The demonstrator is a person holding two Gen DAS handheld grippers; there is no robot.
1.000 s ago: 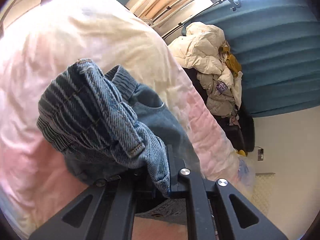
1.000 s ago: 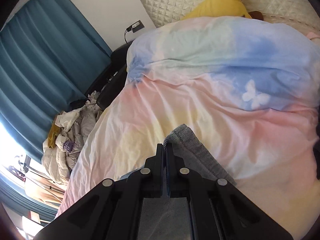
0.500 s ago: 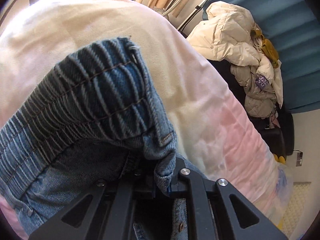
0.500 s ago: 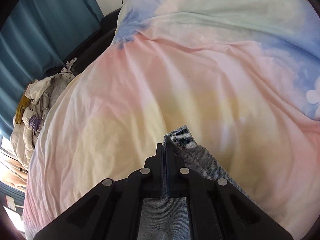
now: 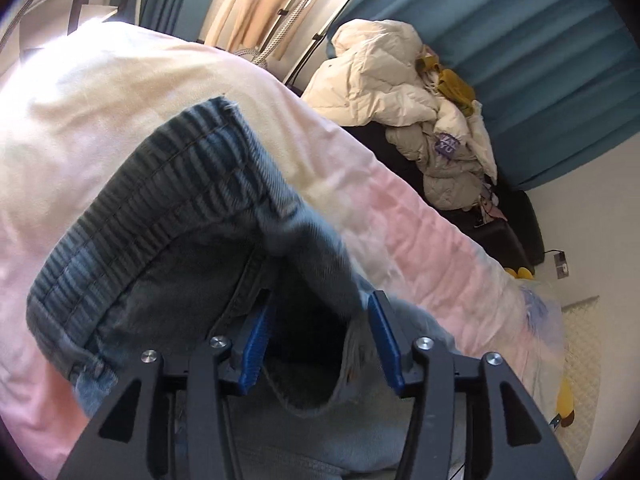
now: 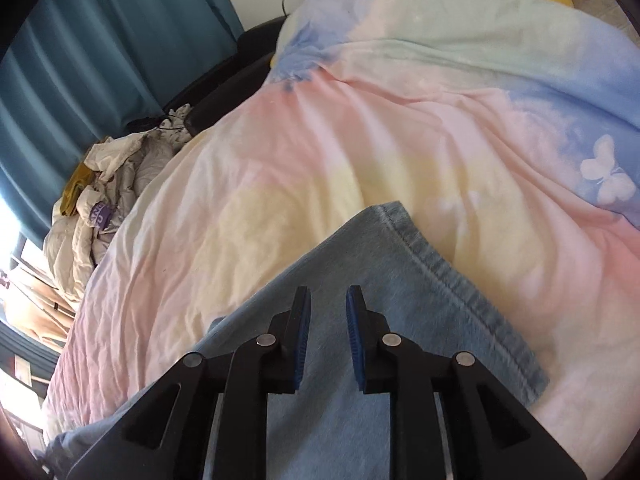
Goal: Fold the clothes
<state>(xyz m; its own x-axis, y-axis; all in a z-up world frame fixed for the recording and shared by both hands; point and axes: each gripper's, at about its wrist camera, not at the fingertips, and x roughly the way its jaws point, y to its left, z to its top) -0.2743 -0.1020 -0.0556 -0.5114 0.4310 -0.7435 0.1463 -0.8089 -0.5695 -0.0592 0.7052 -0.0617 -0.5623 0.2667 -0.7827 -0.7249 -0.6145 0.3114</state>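
Opening over a pastel duvet (image 5: 400, 208), the left gripper (image 5: 320, 332) has its blue pads (image 5: 256, 344) spreading, with a bunched fold of the blue jeans (image 5: 168, 208) loose in the gap between them and neither pad pressing on it. The ribbed elastic waistband (image 5: 132, 216) curls up ahead of and to the left of these fingers. Over on the other side, the right gripper (image 6: 328, 336) is also opening, its pads narrowly parted above the jeans' pale leg (image 6: 360, 264), which lies flat on the duvet under and ahead of the fingertips, hem (image 6: 392, 210) just beyond them. Cream jackets (image 5: 392, 80) are heaped far beyond the left fingers, against a teal curtain (image 5: 540, 60).
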